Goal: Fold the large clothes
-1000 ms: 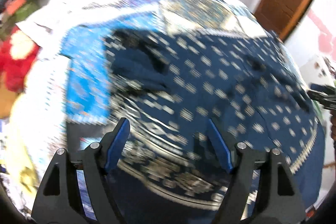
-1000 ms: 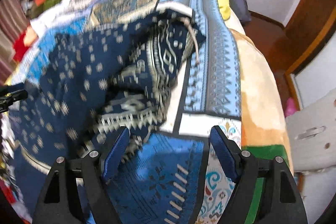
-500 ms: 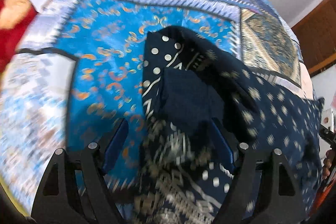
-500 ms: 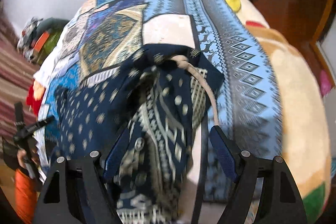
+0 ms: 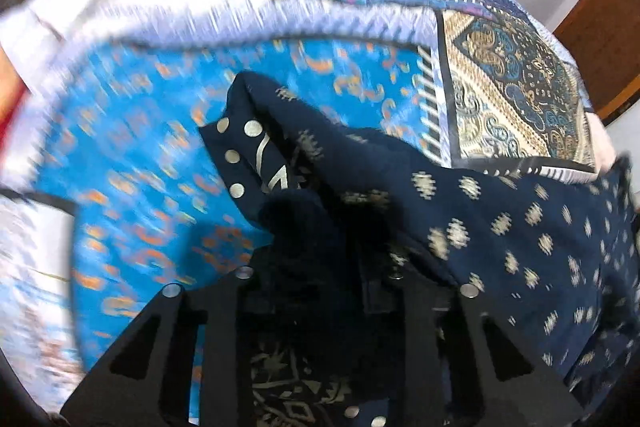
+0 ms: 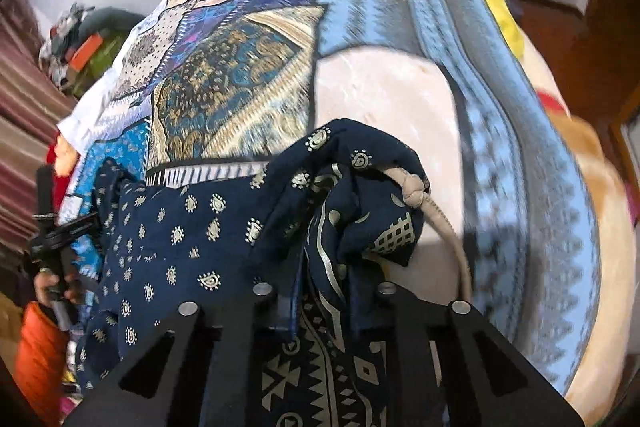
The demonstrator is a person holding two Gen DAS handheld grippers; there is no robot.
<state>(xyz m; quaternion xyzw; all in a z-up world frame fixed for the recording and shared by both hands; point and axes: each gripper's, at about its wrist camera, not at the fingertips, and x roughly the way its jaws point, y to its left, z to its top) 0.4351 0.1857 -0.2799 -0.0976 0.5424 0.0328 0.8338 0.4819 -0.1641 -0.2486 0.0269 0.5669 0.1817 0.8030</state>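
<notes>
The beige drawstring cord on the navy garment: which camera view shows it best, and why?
The right wrist view. There the beige drawstring cord shows its knot and runs down beside the bunched navy garment. The left wrist view shows only the garment's printed folds on the patchwork bedspread; no cord appears.
</notes>
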